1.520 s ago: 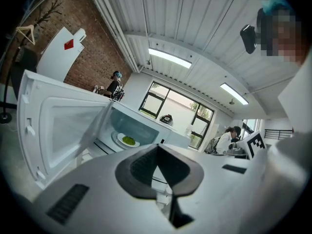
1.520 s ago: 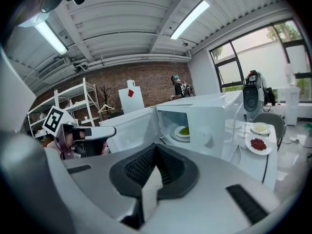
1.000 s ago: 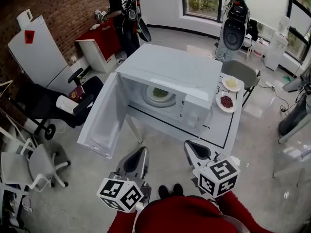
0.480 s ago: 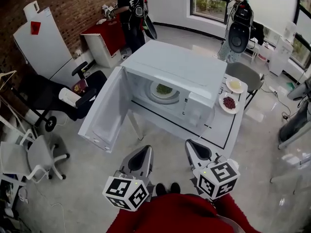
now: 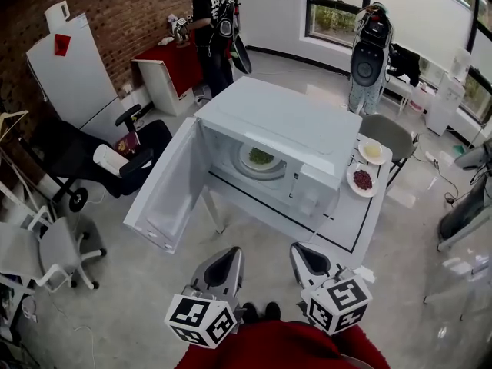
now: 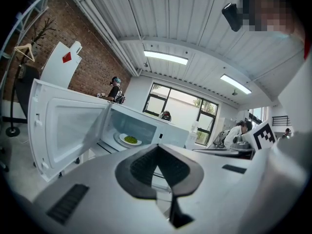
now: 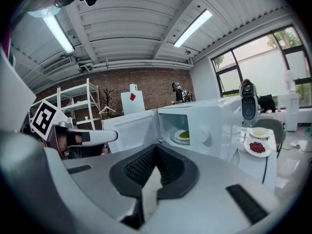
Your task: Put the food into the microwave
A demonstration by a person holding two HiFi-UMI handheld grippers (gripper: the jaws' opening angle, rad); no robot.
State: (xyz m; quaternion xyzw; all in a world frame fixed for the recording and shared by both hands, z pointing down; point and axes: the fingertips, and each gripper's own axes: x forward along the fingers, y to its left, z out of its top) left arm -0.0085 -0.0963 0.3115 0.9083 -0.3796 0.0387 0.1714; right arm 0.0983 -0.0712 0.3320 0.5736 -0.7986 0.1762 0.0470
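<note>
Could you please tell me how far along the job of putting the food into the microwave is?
Done: a white plate of green food sits inside the white microwave, door open. In hand: nothing; left gripper and right gripper hover short of the white table, jaws closed, empty. Left: a white plate of red food and a white plate of yellow food sit on that table beside it.

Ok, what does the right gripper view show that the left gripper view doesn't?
Only the right gripper view: the plate of red food and the plate of pale yellow food on the table beside the microwave, plus the left gripper with its marker cube. Only the left gripper view: the marker cube of the right gripper. Both: the microwave's door open, the plate of green food inside, and the view's own jaws together, nothing between.
</note>
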